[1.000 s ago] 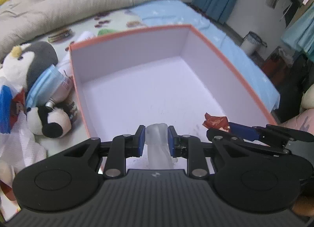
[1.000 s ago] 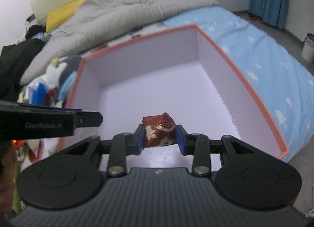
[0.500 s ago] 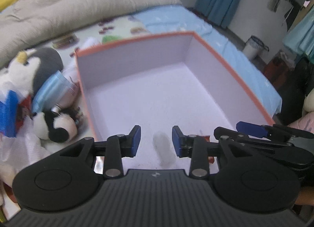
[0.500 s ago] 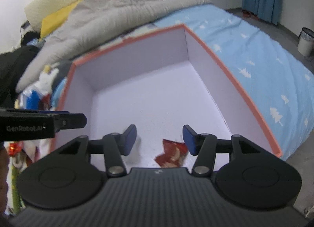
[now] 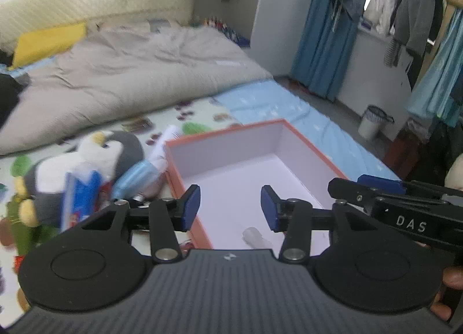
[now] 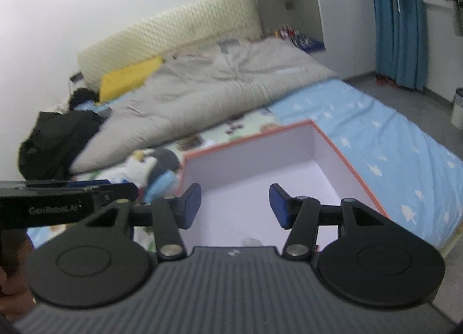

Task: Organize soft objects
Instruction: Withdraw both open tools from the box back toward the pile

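An orange-rimmed box (image 5: 312, 144) with a pale lilac inside lies on the bed; it also shows in the right wrist view (image 6: 350, 164). A whitish soft piece (image 5: 254, 236) lies on the box floor near its front, and its edge shows in the right wrist view (image 6: 251, 241). My left gripper (image 5: 230, 208) is open and empty above the box's near left part. My right gripper (image 6: 235, 209) is open and empty above the box. A penguin plush (image 5: 95, 157), a blue face mask (image 5: 136, 173) and a blue packet (image 5: 79, 195) lie left of the box.
A grey duvet (image 5: 130, 79) covers the far bed, with a yellow pillow (image 6: 128, 78) and black clothes (image 6: 58, 137) behind. The blue sheet (image 6: 399, 143) ends at the bed's right edge. A bin (image 5: 371, 121) stands on the floor.
Both grippers let go of their items into the box, opened wide, and rose and drew back, so the view now tilts up over the bed.
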